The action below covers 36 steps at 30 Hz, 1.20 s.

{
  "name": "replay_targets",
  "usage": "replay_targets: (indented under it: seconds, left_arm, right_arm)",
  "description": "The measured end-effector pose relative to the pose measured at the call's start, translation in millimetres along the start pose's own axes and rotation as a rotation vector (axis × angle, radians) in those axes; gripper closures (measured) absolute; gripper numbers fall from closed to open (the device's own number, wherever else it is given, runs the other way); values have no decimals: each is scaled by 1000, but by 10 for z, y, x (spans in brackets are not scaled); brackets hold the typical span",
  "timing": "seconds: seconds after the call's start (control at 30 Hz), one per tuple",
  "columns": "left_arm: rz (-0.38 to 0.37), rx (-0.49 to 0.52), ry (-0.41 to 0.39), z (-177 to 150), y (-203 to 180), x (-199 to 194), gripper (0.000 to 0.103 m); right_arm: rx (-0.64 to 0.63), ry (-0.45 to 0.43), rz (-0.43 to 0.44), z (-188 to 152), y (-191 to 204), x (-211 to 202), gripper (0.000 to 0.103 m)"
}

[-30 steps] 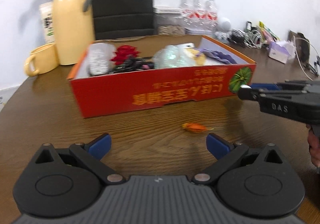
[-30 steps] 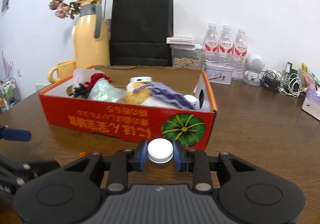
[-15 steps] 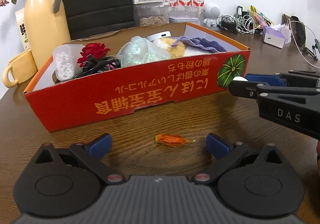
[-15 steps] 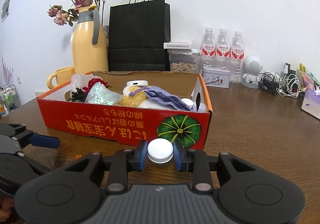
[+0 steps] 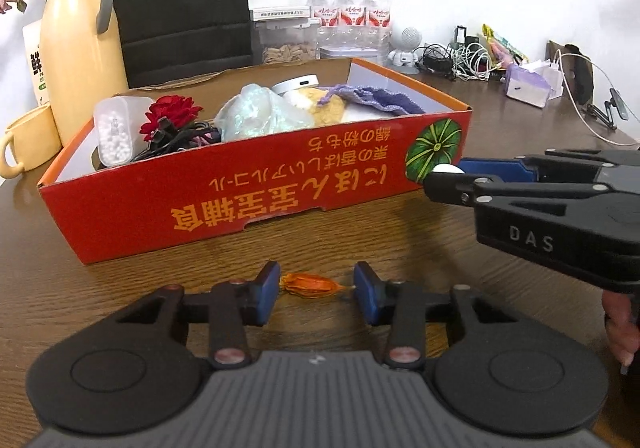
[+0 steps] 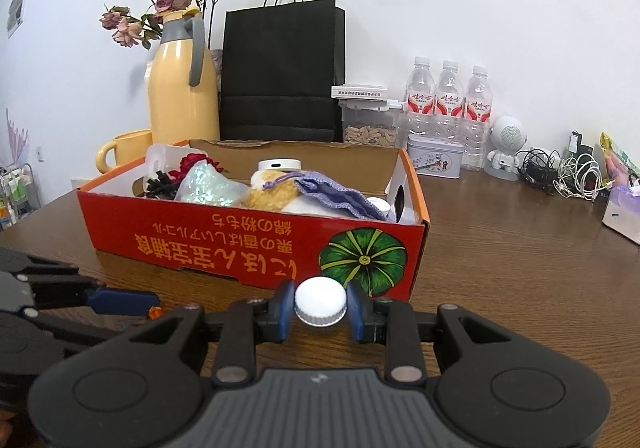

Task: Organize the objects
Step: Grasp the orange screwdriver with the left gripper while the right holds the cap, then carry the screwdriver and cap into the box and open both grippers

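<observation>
Two small things are left outside the red box, which already holds most items. Left tongs are closing around the orange wrapped piece on the tabletop, not yet pinching it. Right tongs pinch a white cap just before the box.

An orange wrapped candy lies flat on the table, long axis pointing three to nine o'clock, at six o'clock of the red box. The box stands open-topped and full of items. A white ribbed cap sits upright just before the box's pumpkin-printed corner.
</observation>
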<state>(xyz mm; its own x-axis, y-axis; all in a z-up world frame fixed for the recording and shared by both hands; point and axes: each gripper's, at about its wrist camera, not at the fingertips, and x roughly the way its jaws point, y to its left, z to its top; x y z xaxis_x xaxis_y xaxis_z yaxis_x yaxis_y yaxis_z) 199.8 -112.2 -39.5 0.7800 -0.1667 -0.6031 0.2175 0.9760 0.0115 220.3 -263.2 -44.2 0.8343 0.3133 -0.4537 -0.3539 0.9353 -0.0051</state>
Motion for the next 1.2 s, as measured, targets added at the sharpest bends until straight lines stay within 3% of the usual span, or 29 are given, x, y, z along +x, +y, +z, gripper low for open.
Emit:
replay_targets:
  seconds: [0.37, 0.67, 0.93, 1.2]
  left_arm:
    - [6, -31, -54, 87, 112, -160, 61]
    - [35, -69, -163, 519, 390, -284, 61]
    - [69, -109, -243, 986, 658, -98, 61]
    - [73, -187, -234, 1239, 918, 332, 61]
  right_arm:
    - [-3, -27, 14, 36, -2, -46, 76]
    - [-55, -110, 51, 483, 57, -80, 76]
    - [-94, -134, 62, 975, 169, 323, 76]
    - [-26, -120, 46, 1153, 130, 836, 76]
